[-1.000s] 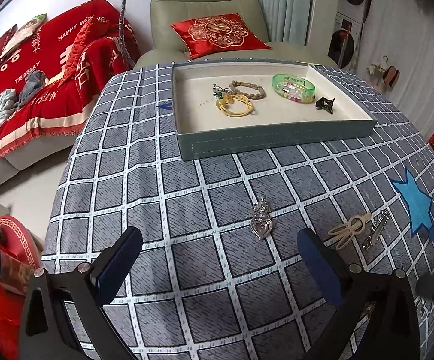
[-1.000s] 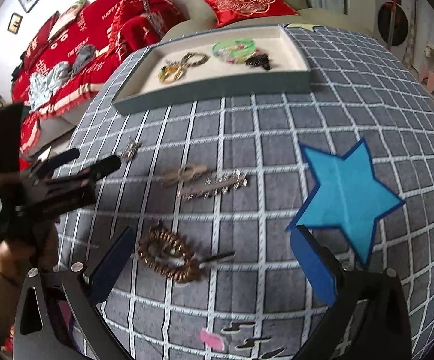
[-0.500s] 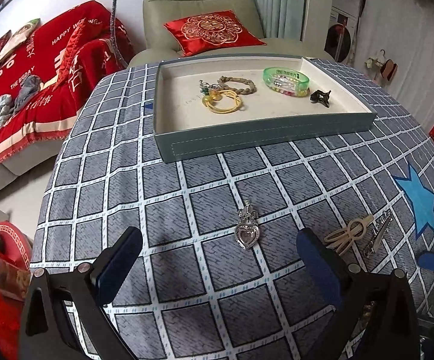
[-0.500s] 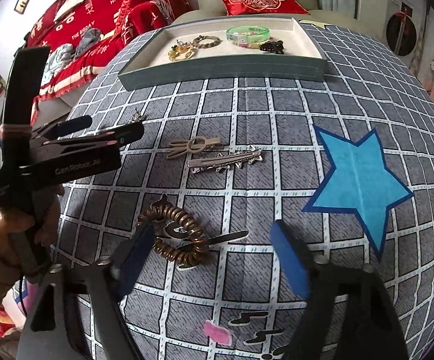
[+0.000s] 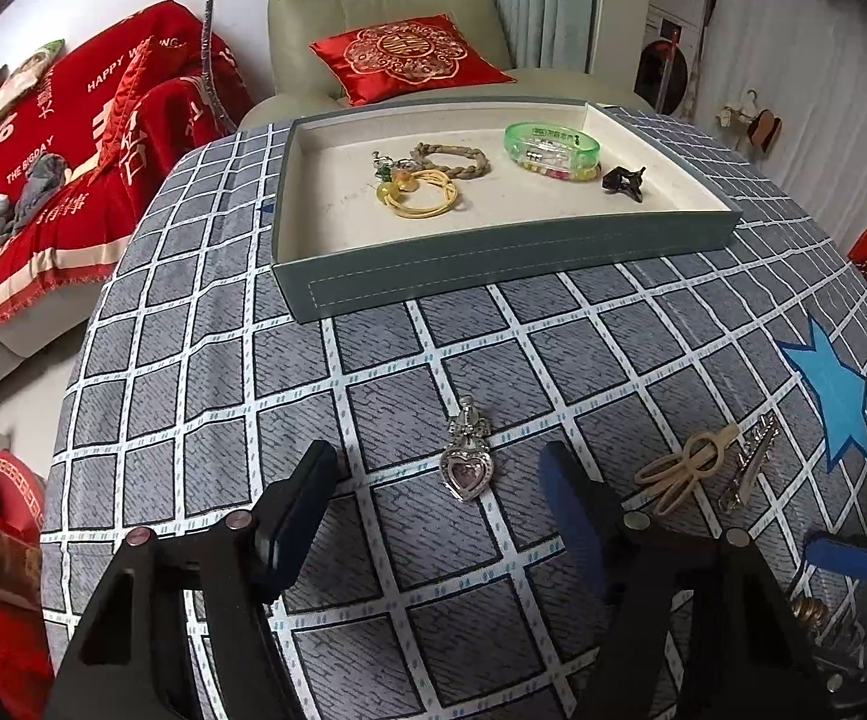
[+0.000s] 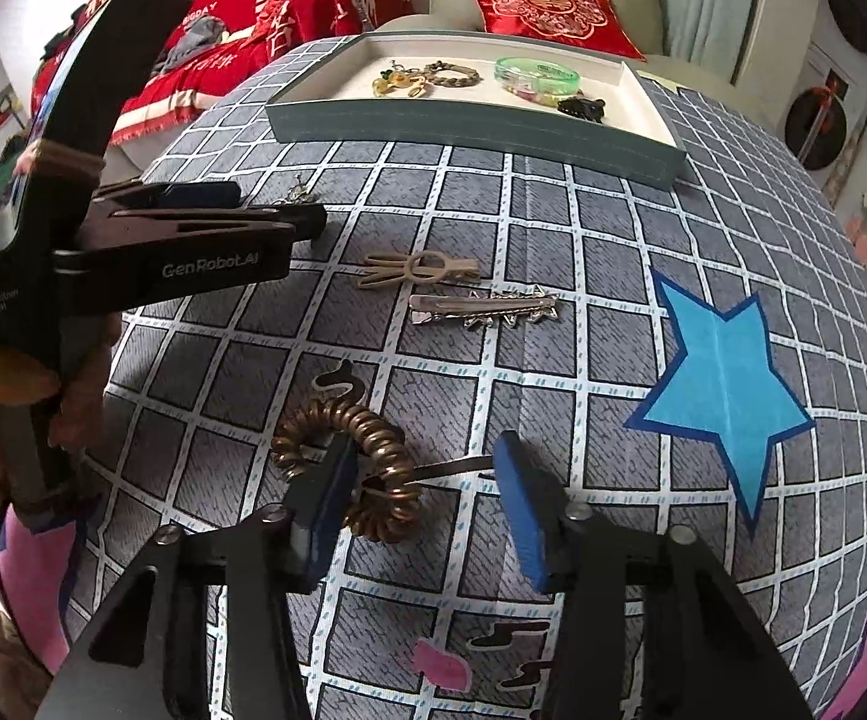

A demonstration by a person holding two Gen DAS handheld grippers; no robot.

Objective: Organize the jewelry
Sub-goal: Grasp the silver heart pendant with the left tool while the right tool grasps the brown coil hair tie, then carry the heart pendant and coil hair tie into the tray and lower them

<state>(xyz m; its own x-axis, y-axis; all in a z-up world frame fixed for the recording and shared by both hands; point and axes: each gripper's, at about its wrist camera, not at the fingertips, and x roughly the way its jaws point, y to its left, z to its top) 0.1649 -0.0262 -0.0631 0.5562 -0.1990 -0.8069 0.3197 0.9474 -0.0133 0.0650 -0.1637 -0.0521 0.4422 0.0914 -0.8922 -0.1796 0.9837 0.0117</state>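
Both grippers closing over loose jewelry on the checked tablecloth (image 5: 193, 360).

Ahead of the left gripper (image 5: 439, 498), whose jaws have just been narrowing but are parted and touch nothing, one silver heart pendant (image 5: 467, 461) lies between the fingertips; to their right sit one beige hair clip (image 5: 682, 468) and one silver toothed clip (image 5: 748, 468) side by side, nothing blocking the way. The right gripper (image 6: 421, 486) has just been closing too: one bronze coiled hair tie (image 6: 373, 468) with a dark pin through it lies against its left finger (image 6: 328, 504), the right finger apart. Far beyond the fingers, the grey tray (image 5: 493, 267) holds four pieces: yellow ring, braided bracelet, green bangle, black clip.
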